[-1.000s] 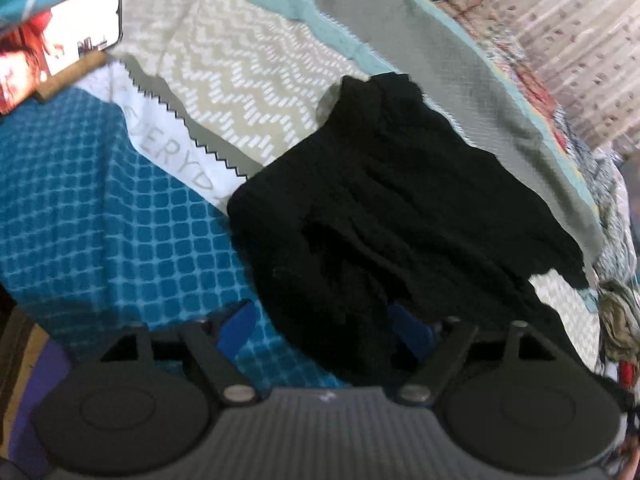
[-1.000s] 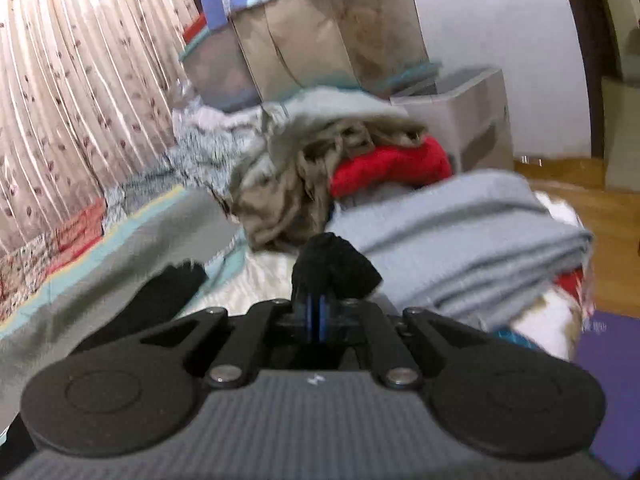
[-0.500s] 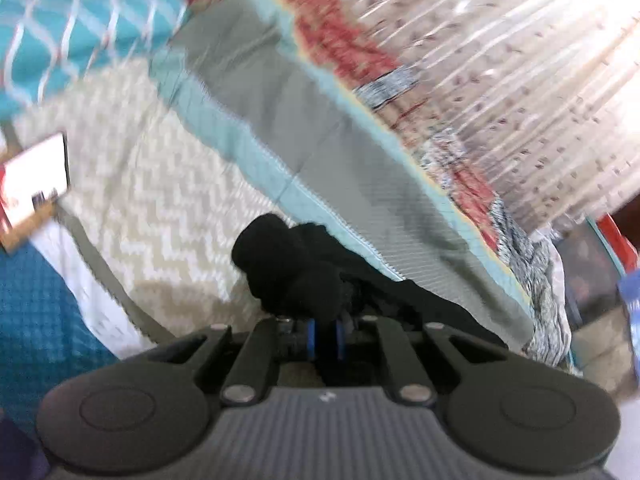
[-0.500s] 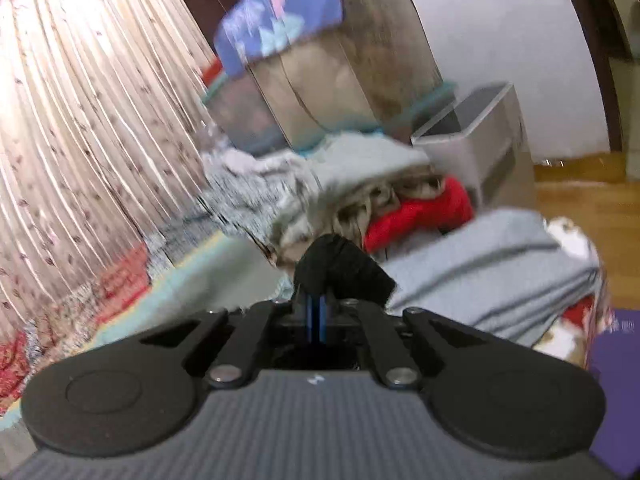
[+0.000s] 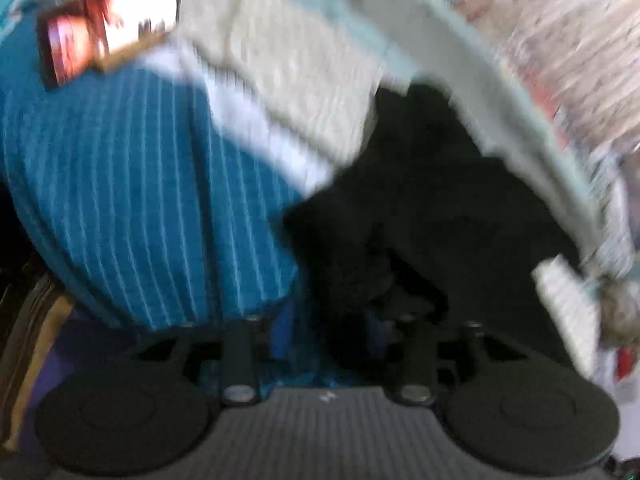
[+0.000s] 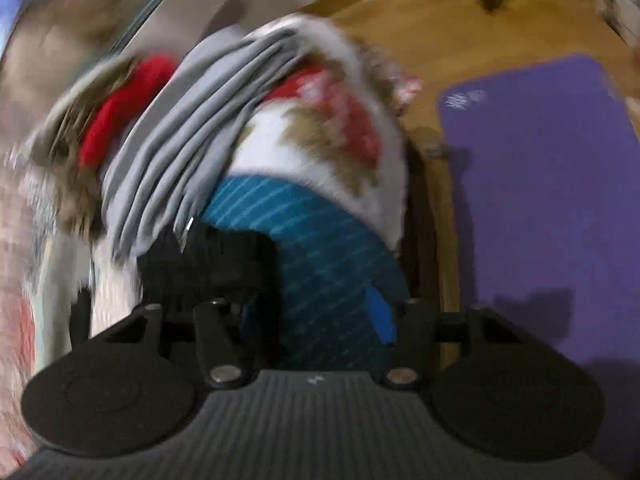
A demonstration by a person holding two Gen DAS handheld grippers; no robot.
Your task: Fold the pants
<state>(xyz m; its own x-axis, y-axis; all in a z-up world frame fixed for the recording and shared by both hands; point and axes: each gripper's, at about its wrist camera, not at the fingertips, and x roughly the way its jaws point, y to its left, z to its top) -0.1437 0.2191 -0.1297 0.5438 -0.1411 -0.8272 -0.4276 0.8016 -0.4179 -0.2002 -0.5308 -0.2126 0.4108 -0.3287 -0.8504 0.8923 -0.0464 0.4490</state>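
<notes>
In the left wrist view, blurred, we see our left gripper [image 5: 326, 332] with its jaws wide apart, black cloth bunched between them — the black pants [image 5: 436, 208] lie crumpled on the bed [image 5: 132, 184], toward its near edge. A phone [image 5: 108, 26] rests at the far left.

In the right wrist view, our right gripper [image 6: 316, 312] also stands wide; the pants [image 6: 208, 264] sit by its left finger, beside folded grey cloth [image 6: 180, 136].

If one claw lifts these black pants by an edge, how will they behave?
Probably floppy: the black pants lie crumpled in soft bunched folds on the blue patterned bedspread. Likely light, since the fabric looks thin. They would probably sag and drag rather than hold shape; blur limits certainty.
</notes>
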